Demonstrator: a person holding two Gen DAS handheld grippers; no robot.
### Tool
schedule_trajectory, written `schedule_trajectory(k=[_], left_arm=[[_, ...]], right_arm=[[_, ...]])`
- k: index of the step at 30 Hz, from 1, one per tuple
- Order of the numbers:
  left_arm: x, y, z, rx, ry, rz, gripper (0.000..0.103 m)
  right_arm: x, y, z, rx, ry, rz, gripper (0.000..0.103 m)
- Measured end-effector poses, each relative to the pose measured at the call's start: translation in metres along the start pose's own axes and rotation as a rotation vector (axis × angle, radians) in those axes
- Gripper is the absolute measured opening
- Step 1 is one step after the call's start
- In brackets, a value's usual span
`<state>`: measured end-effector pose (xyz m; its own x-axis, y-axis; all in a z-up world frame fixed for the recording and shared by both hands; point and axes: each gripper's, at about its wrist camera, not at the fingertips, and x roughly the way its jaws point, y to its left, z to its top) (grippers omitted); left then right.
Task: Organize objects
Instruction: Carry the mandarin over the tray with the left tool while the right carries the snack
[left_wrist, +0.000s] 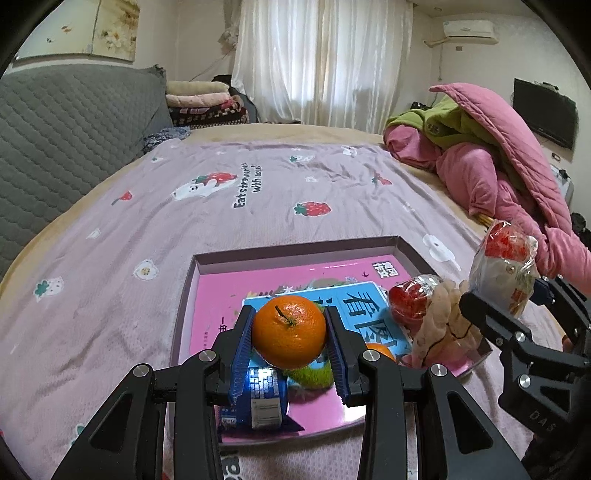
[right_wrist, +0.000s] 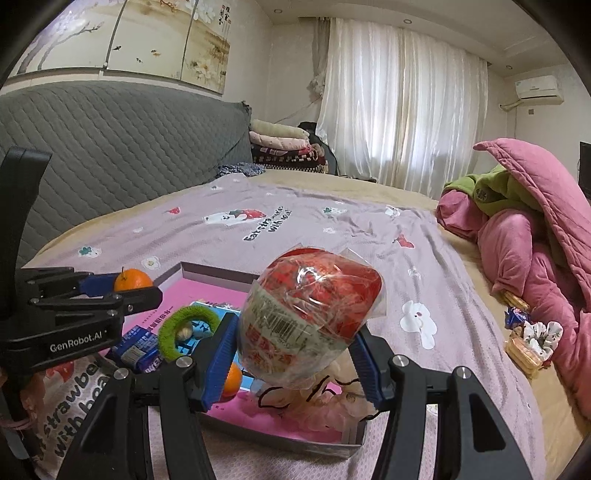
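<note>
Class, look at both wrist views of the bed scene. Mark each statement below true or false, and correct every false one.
1. The left gripper holds an orange. True.
2. The right gripper is empty. False: it grips a wrapped red-lidded cup.
3. The tray lies on a strawberry-print sheet. True.
4. A second orange lies in the tray. True.
5. The green ring hangs from the left gripper. False: it lies in the tray.
</note>
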<state>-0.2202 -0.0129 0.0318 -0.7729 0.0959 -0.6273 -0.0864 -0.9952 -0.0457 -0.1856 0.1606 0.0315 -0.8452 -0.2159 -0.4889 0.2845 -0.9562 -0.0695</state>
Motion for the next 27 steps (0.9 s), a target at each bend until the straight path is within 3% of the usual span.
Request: schedule_trajectory(k=[13,27], left_arm=[[0.025,-0.011,-0.015,0.054,0.025,0.007,0.038],[0.045,-0.014,-0.028,0.078,0.06,0.013,0.038]], right_arm=[[0.021,0.0,-0.019,-0.011,0.054,0.03,0.059],[0.044,0.0,-0.037,-0.035,0.101,0.002,0.059]])
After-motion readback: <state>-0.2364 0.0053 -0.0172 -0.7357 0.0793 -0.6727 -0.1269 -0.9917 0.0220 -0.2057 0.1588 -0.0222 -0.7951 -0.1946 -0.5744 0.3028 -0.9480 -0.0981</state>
